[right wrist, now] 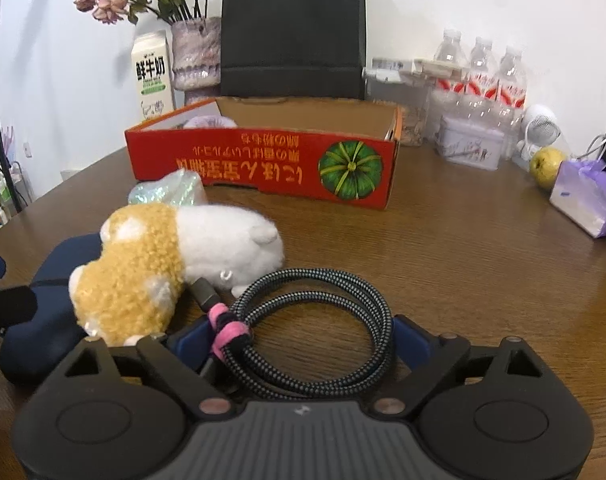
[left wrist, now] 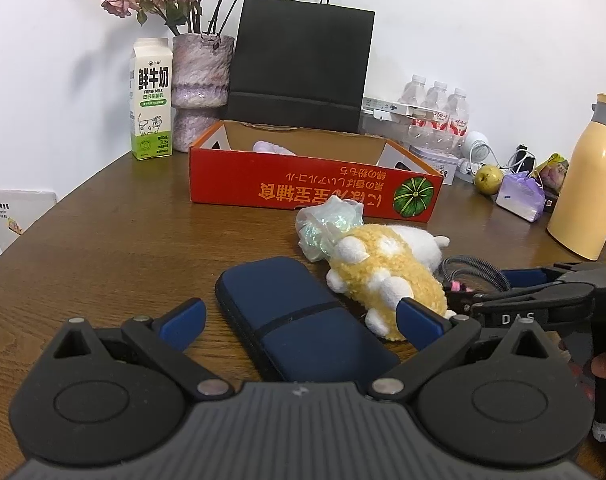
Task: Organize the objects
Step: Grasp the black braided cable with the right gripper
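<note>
Here, low in the right wrist frame, a coiled braided cable (right wrist: 315, 332) tied with a pink strap lies on the table (right wrist: 463, 248), between the right gripper (right wrist: 303, 340)'s wide-spread fingers; whether the pads touch it is unclear. The left gripper (left wrist: 303, 316) stands open around a navy case (left wrist: 299, 316). At upper centre the red box (right wrist: 263, 164) holds something pale purple.

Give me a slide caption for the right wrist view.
Open right gripper straddling a coiled braided cable beside a plush toy, red box behind.
</note>
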{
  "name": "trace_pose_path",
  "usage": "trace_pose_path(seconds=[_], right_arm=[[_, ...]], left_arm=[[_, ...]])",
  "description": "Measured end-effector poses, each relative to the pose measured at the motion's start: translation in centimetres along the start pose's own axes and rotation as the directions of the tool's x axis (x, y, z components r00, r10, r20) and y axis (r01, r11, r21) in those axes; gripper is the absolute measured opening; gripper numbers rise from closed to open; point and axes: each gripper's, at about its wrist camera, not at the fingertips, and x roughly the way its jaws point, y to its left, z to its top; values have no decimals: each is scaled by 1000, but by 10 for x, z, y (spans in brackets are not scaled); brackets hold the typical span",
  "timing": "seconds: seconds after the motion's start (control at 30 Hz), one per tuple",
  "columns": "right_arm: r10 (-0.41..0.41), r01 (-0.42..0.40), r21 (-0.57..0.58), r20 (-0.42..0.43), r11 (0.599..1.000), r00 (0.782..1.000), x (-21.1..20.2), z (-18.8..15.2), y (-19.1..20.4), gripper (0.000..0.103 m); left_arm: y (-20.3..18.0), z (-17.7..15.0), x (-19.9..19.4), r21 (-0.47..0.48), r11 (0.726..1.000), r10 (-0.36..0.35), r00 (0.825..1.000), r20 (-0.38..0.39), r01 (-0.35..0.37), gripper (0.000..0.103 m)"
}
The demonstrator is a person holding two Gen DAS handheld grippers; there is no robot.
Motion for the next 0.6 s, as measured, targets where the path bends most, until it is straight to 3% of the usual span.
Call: trace_pose_path(seconds=[0.37,0.6], right_arm=[[-82,82,11,145,997,986,-37,-13,5,93],[-93,88,39,184,995,978,-48,-15,0,93]], left_arm=[[0,-1,3,-5,1000,6,1000,-23,-6,103],[1,-3,14,-18,999,49,996,-78,-51,103]])
